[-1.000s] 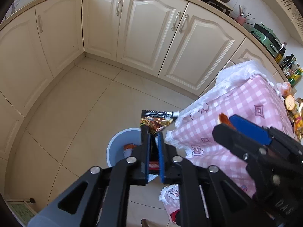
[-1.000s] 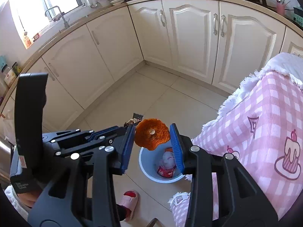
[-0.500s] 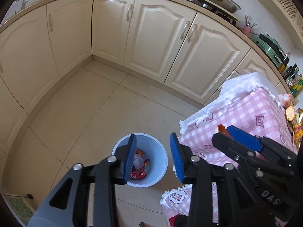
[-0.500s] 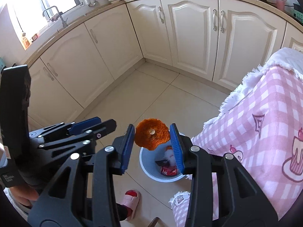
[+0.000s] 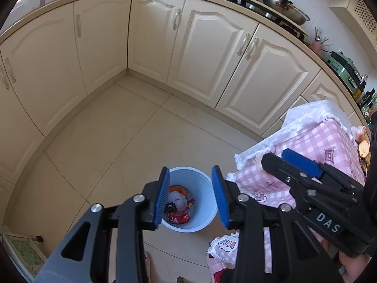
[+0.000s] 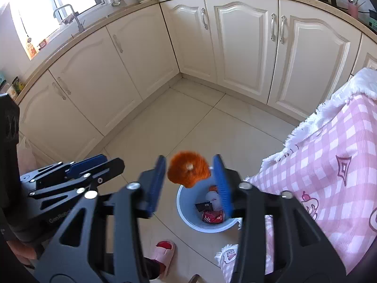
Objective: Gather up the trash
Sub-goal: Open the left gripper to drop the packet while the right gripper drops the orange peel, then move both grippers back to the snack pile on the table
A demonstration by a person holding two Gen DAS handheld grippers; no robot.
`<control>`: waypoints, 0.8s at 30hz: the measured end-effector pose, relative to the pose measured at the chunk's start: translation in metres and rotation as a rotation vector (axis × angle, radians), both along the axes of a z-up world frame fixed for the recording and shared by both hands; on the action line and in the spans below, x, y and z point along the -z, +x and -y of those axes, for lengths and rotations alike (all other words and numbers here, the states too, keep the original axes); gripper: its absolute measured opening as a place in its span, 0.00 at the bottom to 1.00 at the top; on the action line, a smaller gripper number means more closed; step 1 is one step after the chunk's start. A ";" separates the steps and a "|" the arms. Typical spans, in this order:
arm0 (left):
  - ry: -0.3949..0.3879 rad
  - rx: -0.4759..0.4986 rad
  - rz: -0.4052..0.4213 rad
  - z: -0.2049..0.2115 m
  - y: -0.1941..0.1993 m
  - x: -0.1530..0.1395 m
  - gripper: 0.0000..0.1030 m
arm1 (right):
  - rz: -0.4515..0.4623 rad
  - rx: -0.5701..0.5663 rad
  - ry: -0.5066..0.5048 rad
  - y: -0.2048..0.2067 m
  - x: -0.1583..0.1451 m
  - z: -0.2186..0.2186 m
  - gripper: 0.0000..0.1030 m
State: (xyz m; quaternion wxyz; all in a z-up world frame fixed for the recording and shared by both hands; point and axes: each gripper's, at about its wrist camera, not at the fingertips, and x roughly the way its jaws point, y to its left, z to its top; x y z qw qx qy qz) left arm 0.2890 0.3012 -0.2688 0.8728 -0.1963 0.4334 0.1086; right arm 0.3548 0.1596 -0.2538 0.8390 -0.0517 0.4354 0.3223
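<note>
A light blue bin (image 5: 202,184) stands on the tiled floor beside the table; it also shows in the right wrist view (image 6: 186,214). Wrappers and peel (image 5: 178,206) lie inside it. My left gripper (image 5: 190,200) is open and empty above the bin. My right gripper (image 6: 189,184) has its jaws wide apart, and an orange peel (image 6: 188,171) sits blurred between them above the bin, touching neither pad clearly. The right gripper also shows at the right of the left wrist view (image 5: 301,165).
A table with a pink checked cloth (image 6: 334,165) stands right of the bin. Cream cabinets (image 5: 212,54) line the far walls. A pink slipper (image 6: 165,250) is on the floor near the bin. More peel (image 5: 362,145) lies on the table.
My left gripper opened and its snack wrapper dropped into the bin. My right gripper has now opened wider and the orange peel is coming free between its jaws.
</note>
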 end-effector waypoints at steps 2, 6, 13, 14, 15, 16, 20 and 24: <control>-0.008 -0.002 0.006 -0.001 -0.002 -0.002 0.35 | 0.014 0.004 0.001 -0.002 -0.003 0.000 0.56; -0.006 0.006 0.034 0.003 -0.009 -0.015 0.35 | 0.026 0.011 0.010 -0.004 -0.011 0.005 0.56; 0.005 0.018 0.084 0.014 -0.020 -0.044 0.35 | 0.076 0.034 0.055 -0.020 -0.044 0.027 0.56; 0.007 0.022 0.095 0.017 -0.022 -0.050 0.35 | 0.086 0.037 0.066 -0.024 -0.052 0.033 0.56; 0.010 0.026 0.107 0.021 -0.024 -0.056 0.36 | 0.094 0.041 0.074 -0.026 -0.057 0.038 0.56; 0.013 0.034 0.121 0.026 -0.027 -0.063 0.37 | 0.111 0.047 0.082 -0.031 -0.065 0.046 0.56; 0.030 0.070 0.176 0.052 -0.033 -0.089 0.43 | 0.169 0.083 0.125 -0.045 -0.097 0.082 0.56; 0.039 0.155 0.226 0.099 -0.029 -0.117 0.47 | 0.236 0.151 0.138 -0.056 -0.123 0.132 0.59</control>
